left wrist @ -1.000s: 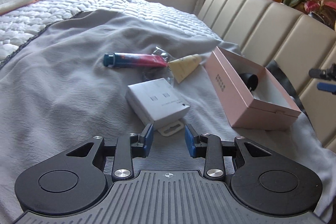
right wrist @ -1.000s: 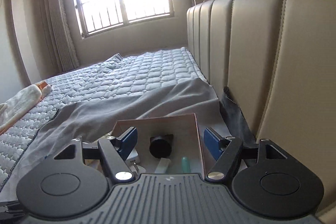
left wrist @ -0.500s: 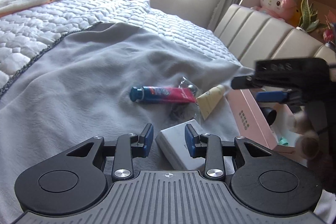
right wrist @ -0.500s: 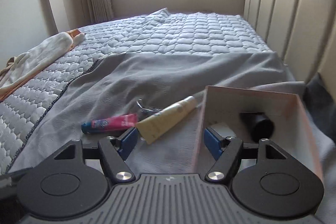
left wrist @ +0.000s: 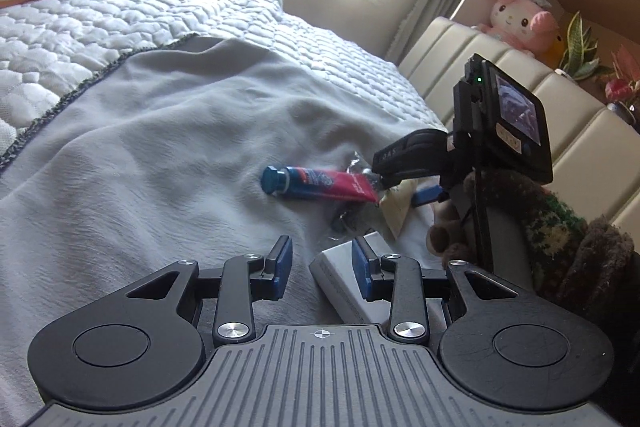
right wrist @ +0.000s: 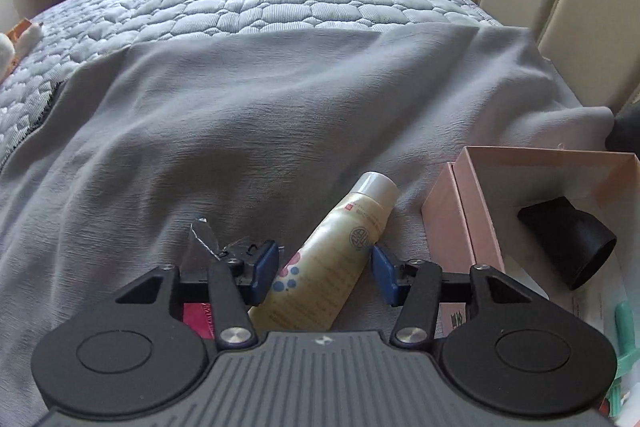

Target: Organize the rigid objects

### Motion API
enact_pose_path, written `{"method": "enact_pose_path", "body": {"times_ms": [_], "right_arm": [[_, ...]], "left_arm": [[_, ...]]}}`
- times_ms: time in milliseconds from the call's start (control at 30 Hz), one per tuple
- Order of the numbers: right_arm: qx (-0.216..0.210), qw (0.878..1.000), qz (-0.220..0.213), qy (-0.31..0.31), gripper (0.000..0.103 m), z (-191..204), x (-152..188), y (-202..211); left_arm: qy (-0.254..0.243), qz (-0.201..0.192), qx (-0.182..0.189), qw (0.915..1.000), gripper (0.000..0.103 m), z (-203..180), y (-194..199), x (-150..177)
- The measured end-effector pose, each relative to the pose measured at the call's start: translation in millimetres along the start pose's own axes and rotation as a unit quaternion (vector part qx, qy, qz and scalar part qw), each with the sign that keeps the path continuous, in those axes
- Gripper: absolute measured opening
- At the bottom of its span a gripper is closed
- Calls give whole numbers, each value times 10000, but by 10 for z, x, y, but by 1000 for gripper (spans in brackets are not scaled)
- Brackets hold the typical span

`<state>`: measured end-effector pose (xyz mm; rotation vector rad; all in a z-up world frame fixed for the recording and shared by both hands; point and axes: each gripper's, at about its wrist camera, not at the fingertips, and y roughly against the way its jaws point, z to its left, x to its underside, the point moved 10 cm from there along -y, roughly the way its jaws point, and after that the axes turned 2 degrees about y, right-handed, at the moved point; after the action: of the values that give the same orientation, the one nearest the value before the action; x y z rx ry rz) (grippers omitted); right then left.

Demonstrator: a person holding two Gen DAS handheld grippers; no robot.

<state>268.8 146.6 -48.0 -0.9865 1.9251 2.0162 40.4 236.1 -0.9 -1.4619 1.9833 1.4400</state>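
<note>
A cream tube with a white cap lies on the grey blanket. It sits between the pads of my right gripper, whose jaws are closing, with a small gap still showing on the right side. In the left wrist view that right gripper points down at the cream tube, beside a red and blue tube. My left gripper hovers open and holds nothing. A white box lies just behind its right finger.
An open pink box at the right holds a black cylinder and a green item. A crumpled clear wrapper lies left of the cream tube. The padded headboard runs along the right. A hand in a knitted sleeve holds the right gripper.
The right gripper swung left and down from above the pink box to straddle the cream tube, and its jaws narrowed. The left gripper drifted left, so the white box now sits by its right finger.
</note>
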Motion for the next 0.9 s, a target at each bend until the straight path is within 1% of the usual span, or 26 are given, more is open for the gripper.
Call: {"method": "enact_pose_path", "body": {"times_ms": [67,100,133,167,200,233,300,367,433,533,600,667,700,767,800,833,900], "right_arm": [[-127,9998,-13,150,45,50,42,54],[-254,9993,-8,268,37,90,74,101],[-356,9985,-17,411,32,130,116,167],[-438,9976,-37,536,29,161,165,236],[-567,9961,-49,679,22,200,230,319],[-749,9939,-30,809,21,241,308,405],[-934,9903,-7,1030,21,271,508,568],[-1153,9856,102,1231,21,281,731,705],[-1396,9810,300,1312,20,262,973,823],[-1613,9735,374,1578,21,243,1264,1033],[-1658,9674,338,1887,21,239,1402,1156],[-1664,9608,166,2213,23,246,1442,1261],[-1595,9577,-80,2395,23,258,1410,1323],[-1434,9489,-671,2729,29,331,1269,1432],[-1420,9429,-889,2877,34,397,1206,1466],[-1435,9339,-1126,3076,39,497,1125,1497],[-1375,9162,-1471,3464,40,725,998,1475]], "left_arm": [[37,-32,0,10000,36,16,5,-18],[65,-34,-2,10000,36,31,-2,-26],[92,-20,-11,10000,36,47,-13,-25],[127,8,-19,9999,36,66,-31,-19],[173,57,-22,9998,36,85,-51,-6],[216,108,-10,9997,36,97,-73,8],[248,214,53,9994,36,79,-109,43],[144,303,136,9993,36,12,-133,89],[-5,361,205,9991,36,-71,-148,136],[-78,342,258,9991,36,-123,-147,161],[-33,277,198,9994,36,-81,-128,142],[70,157,95,9998,36,6,-90,76],[130,86,40,9999,36,68,-60,29],[249,-62,-92,9996,36,199,2,-65],[315,-136,-163,9993,36,263,33,-103],[393,-218,-240,9987,36,341,67,-156],[568,-360,-345,9971,36,493,142,-241]]}}
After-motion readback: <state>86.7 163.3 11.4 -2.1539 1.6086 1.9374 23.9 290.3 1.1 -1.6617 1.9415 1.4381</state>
